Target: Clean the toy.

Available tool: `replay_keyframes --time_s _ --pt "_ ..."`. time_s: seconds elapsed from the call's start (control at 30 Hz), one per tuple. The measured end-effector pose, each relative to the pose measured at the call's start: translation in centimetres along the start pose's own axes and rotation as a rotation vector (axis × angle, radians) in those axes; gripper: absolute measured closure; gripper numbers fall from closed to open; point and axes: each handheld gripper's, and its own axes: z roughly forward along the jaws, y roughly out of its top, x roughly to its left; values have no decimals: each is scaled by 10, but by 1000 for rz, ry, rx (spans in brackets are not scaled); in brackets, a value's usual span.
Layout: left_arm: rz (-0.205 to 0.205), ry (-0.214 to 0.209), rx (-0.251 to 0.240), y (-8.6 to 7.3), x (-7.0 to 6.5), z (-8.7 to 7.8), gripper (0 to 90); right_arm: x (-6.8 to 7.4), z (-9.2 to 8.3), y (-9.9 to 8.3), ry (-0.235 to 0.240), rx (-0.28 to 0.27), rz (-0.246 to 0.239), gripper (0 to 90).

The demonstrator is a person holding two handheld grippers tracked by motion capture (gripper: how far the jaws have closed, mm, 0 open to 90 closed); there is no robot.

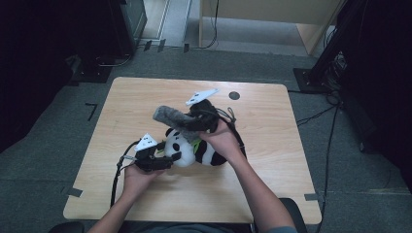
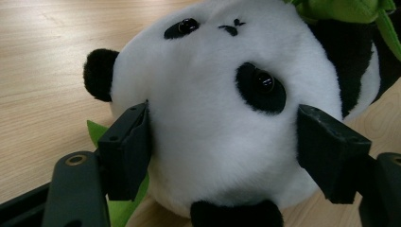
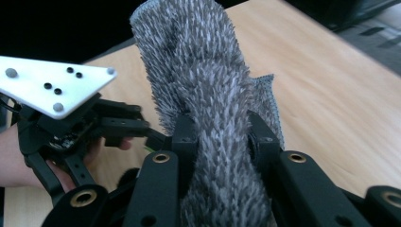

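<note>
On the left of the wooden counter (image 1: 272,145), in the high view, the left tool (image 1: 163,158) lay low near the front, held in the person's left hand (image 1: 136,178), with its grey three-cornered plate on top and a black cable trailing back toward the counter's near edge. Its jaws pointed to the right at the white head of a panda plush toy (image 1: 194,150), which lay on its side at about the middle of the counter. In the left gripper view the panda's head (image 2: 213,118) sat between the two black jaws, the left jaw against the fur and the right jaw at the cheek, so the tool was pinching the head lightly; a green leaf (image 2: 125,198) of the toy showed beneath the left jaw. Just right of that and higher, the right tool (image 1: 192,119) was held above the panda in the person's right hand (image 1: 221,138), pointing left. Its jaws were pressed together on a grey fuzzy cloth (image 3: 213,109), bunched into a roll that stood out beyond the jaws, clear of the counter.
</note>
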Motion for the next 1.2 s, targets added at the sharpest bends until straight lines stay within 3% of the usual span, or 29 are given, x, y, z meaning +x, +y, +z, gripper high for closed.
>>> replay_keyframes --time_s 0.1,0.2,0.4,0.6,0.77,0.93,1.1,1.2 --pt "-5 -1 2 -1 -1 -1 261 6 22 -2 26 70 -10 713" --pt "-7 6 17 -1 -1 0 262 9 47 -12 53 195 -24 717" --pt "4 13 48 3 -2 0 301 8 46 -15 54 194 -33 721" --pt "-3 7 57 4 -1 1 303 -9 34 -22 60 163 33 719" --pt "-11 5 58 5 -1 1 303 -24 21 -30 26 150 69 716" --pt "-11 1 64 6 0 2 303 -38 4 -39 -20 178 96 720" --pt "5 -5 55 7 -1 4 297 -47 -5 -51 1 132 127 696" --pt "0 -8 54 8 -1 5 296 -45 -6 -52 -32 116 118 710"
